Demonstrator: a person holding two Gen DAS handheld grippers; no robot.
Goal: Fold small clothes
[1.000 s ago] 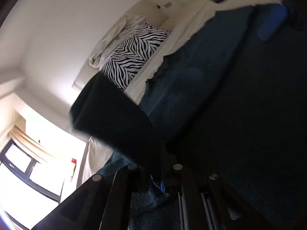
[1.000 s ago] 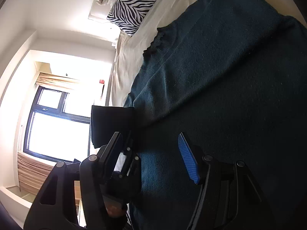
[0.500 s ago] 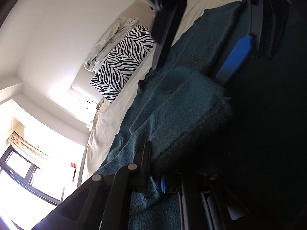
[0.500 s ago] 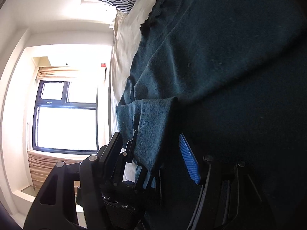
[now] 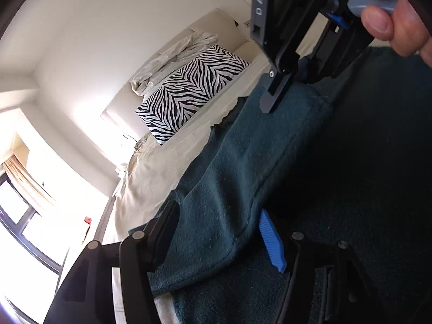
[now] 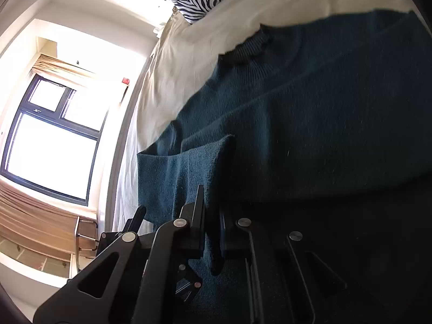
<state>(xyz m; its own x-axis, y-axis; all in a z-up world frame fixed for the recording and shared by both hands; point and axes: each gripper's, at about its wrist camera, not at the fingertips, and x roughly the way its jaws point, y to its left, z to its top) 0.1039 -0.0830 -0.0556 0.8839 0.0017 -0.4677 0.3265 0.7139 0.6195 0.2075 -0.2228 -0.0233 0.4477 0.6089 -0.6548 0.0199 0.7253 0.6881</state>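
A dark teal knit sweater [image 5: 351, 175] lies spread on a cream bed sheet [image 5: 162, 167]; it also fills the right wrist view [image 6: 310, 124]. One sleeve [image 5: 243, 178] lies folded across the body. My left gripper [image 5: 218, 229] is open, its jaws either side of the sleeve's near end. My right gripper [image 6: 213, 213] is shut on a fold of the sleeve [image 6: 194, 167]. In the left wrist view the right gripper [image 5: 286, 89] shows at the top, held by a hand, pinching the sleeve's far end.
A zebra-striped pillow [image 5: 189, 91] and a crumpled pale garment [image 5: 167, 62] lie at the head of the bed. A window [image 6: 51, 145] with curtains is at the left. The cream sheet also shows in the right wrist view [image 6: 202, 54].
My left gripper carried the sleeve over onto the sweater body and opened, letting it go. My right gripper went from open to shut on the sleeve.
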